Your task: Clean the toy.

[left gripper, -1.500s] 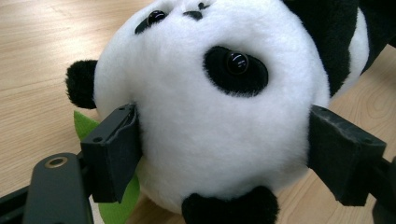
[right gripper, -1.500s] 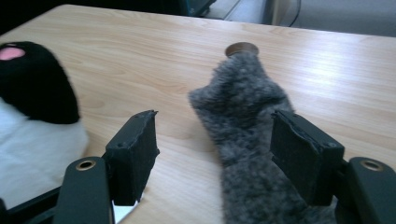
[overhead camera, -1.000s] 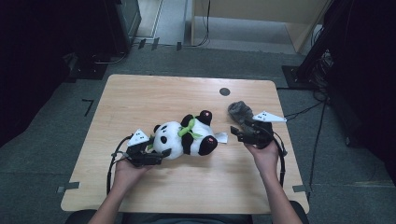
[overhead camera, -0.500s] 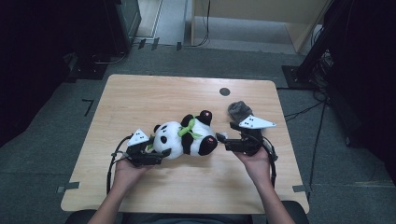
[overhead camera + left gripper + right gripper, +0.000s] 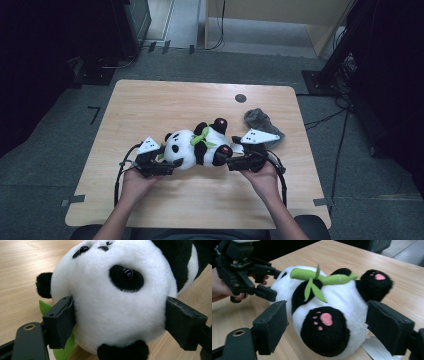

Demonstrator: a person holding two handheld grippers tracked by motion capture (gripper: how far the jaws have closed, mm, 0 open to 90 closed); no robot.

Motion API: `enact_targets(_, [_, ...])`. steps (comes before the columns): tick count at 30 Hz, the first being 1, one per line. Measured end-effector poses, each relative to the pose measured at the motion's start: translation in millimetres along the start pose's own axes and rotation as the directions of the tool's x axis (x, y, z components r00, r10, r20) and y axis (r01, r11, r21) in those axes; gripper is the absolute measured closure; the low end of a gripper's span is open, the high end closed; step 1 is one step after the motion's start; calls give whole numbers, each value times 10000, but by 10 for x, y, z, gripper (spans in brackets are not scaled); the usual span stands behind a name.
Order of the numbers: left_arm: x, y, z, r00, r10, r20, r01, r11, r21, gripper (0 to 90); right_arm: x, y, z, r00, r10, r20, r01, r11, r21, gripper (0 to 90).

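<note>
A black-and-white plush panda [image 5: 197, 147] with a green bamboo sprig lies on its back on the wooden table [image 5: 150, 110]. My left gripper [image 5: 172, 162] is shut on its head, and both pads press into the white fur [image 5: 117, 302] in the left gripper view. My right gripper [image 5: 225, 159] is at the panda's feet end. Its jaws have just been opening and now stand wide on either side of the lower body [image 5: 332, 315], the left pad [image 5: 272, 325] clear of the fur. The right gripper view also shows the left gripper [image 5: 273, 283] at the head.
A crumpled grey cloth [image 5: 260, 120] lies just behind the right hand. A small dark round spot [image 5: 240, 98] marks the table's far side. A white tag [image 5: 377, 347] lies under the panda by the right jaw. Cables trail from both grippers toward the near edge.
The right gripper has moved left, away from the grey cloth, to the panda's feet, and its jaws stand wider. The left gripper and the panda have stayed put.
</note>
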State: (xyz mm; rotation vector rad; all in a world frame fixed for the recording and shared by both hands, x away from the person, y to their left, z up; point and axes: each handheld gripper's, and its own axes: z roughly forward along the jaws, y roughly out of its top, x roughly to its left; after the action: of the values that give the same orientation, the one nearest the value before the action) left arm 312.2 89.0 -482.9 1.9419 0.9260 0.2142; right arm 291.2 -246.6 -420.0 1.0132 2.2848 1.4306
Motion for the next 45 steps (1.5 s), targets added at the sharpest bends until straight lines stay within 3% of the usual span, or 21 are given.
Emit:
enact_targets(10, [18,4,4,10000,-89,34,89,9999,-115,172,-44,-180,238,9997,36,-247,-36,10000,-17,144])
enact_targets(19, [41,35,22,9999,-167,44,168,9998,-116,172,-132,-282,466,9988,-386,-289,398,9984,412,141])
enact_targets(27, [67,75,57,9990,-442,50,442,9989,-142,172,-154,-287,534,9996,-92,-262,94,9999,63,127])
enact_targets(32, [67,90,74,9990,-445,17,446,9989,-131,173,-182,-302,561,9990,-357,-269,359,9993,93,143])
enact_targets(35, [81,103,88,9987,-507,38,508,9986,-128,174,-170,-306,576,9985,-539,-23,539,9985,122,180])
enact_targets(38, [82,110,98,9989,-461,1,461,9989,-119,174,-149,-293,583,9961,-842,264,833,9960,332,302])
enact_targets(43, [92,114,91,9992,-401,46,402,9990,-213,168,-90,-179,510,9940,-880,656,825,9932,822,521])
enact_targets(45, [106,120,76,9989,-439,159,444,9983,-367,163,-93,-147,497,9935,-911,677,850,9925,880,532])
